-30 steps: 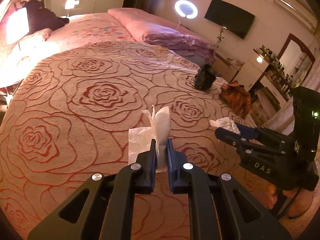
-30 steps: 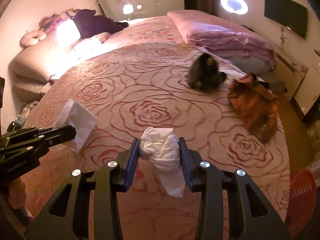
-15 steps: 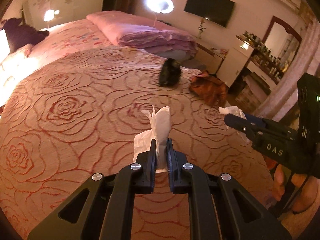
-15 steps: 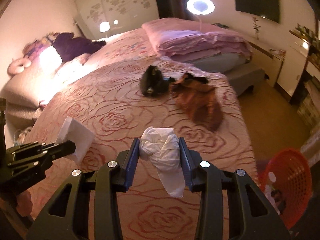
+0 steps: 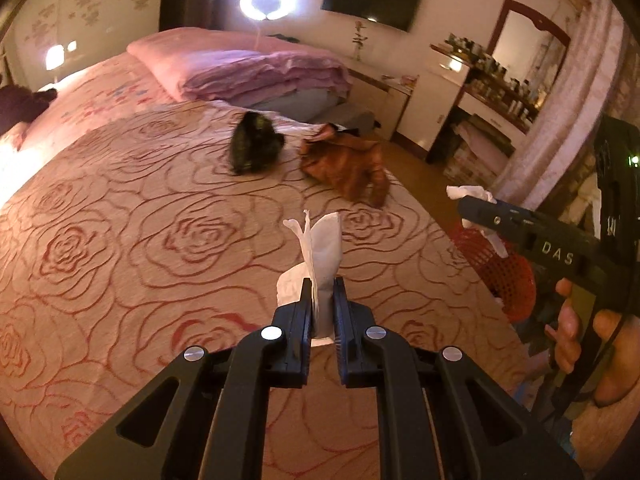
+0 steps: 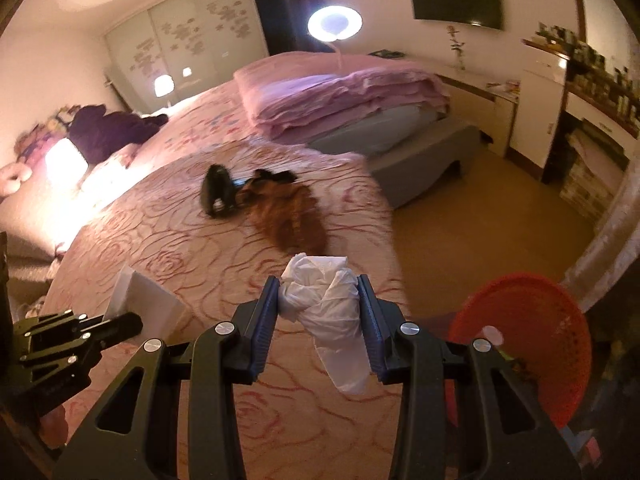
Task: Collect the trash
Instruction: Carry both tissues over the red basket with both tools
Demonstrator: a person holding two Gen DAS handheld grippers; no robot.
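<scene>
Right wrist view: right gripper (image 6: 320,312) is clamped on a wadded tissue (image 6: 324,304), red basket (image 6: 532,344) at lower right. Left gripper (image 5: 322,308) pinches a flat tissue (image 5: 322,248) mid-frame, so both pieces are picked up, just not binned yet.

One legible marking found: the pale capital letters "DAS", standing on the side of the black plastic right-hand tongs (image 5: 476,210), as seen at the right of the left wrist view, just ahead of the hand gripping the handle. No other text, brand, number or sign can be read. The small items on the far right shelves are too blurred and small for any label to be made out.
</scene>
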